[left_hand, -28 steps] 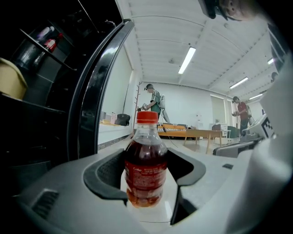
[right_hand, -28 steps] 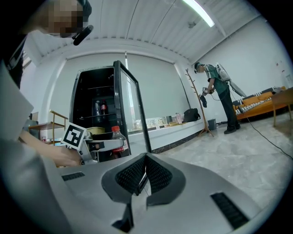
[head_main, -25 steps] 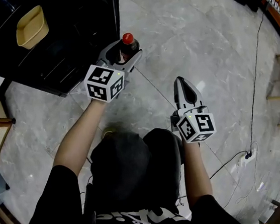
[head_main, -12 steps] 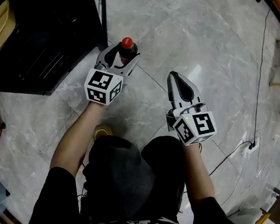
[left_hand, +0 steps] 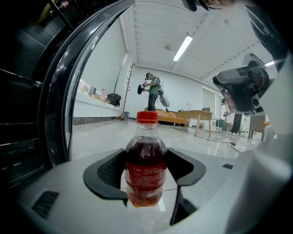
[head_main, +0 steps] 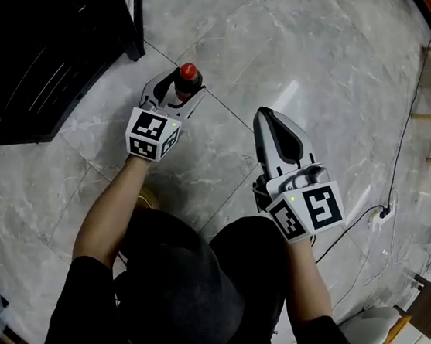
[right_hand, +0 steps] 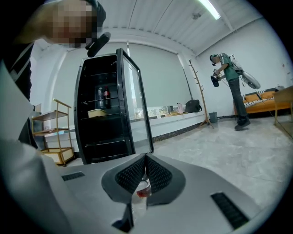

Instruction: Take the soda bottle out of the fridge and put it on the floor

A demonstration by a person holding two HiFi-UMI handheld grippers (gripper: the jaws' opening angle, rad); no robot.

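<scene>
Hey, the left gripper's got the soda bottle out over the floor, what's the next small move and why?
Probably lower the left gripper straight down: its jaws clamp the upright soda bottle over tiled floor, clear of the fridge, and nothing shows its base resting yet.

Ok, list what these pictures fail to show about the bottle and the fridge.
- Whether the red-capped clear plastic soda bottle touches the grey tiled floor: left gripper view, the left tongs block the floor beneath it.
- Its label print: left gripper view, too small and blurred.
- Black glass-door fridge: head view, cut off by the top-left edge; right gripper view, shelf contents too small.
</scene>
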